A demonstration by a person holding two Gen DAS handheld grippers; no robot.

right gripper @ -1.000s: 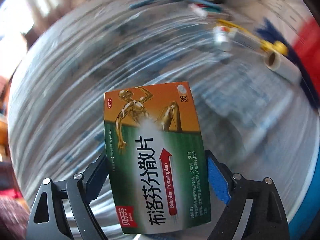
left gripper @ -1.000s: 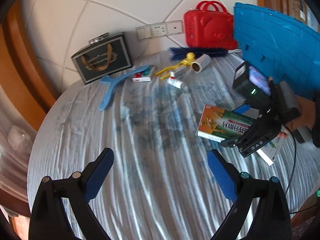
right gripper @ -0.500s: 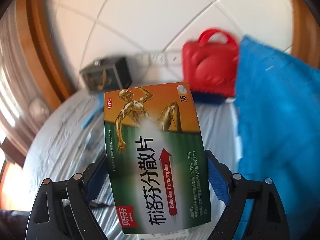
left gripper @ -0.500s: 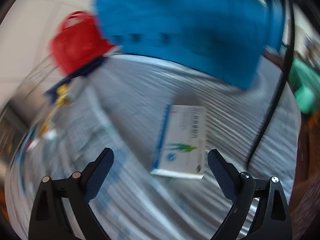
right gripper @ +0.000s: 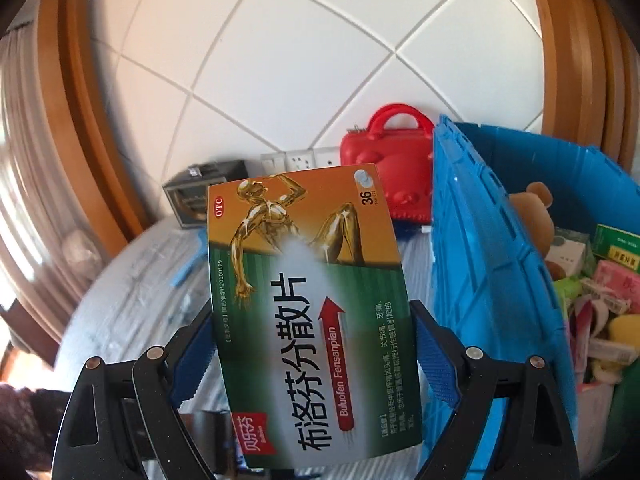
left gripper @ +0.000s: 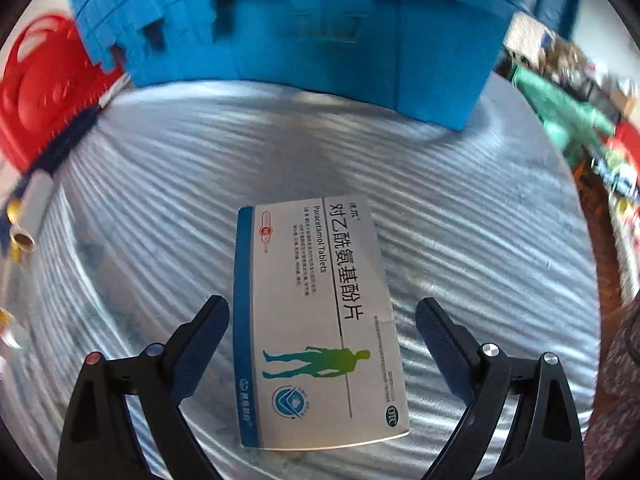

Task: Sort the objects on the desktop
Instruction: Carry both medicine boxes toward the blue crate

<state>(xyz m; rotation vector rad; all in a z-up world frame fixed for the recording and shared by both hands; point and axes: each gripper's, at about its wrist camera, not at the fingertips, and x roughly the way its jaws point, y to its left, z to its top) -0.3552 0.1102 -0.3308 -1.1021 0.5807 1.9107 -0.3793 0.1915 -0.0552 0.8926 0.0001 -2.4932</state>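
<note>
Since half a second ago the left gripper [left gripper: 322, 320] has closed in on the white box [left gripper: 316, 320], which now reaches in between its fingers instead of lying ahead of them. The box lies flat on the tabletop [left gripper: 480, 220], with bare cloth around it up to the blue crate [left gripper: 304, 24] wall behind. The fingers are spread, touching neither side. The right gripper [right gripper: 312, 340] pinches the green box [right gripper: 308, 308] upright, lifted just left of the crate [right gripper: 480, 260] rim. Inside the crate lie a teddy bear [right gripper: 534, 216] and assorted packets [right gripper: 600, 280]. A red case [right gripper: 388, 160] stands against the tiled wall.
</note>
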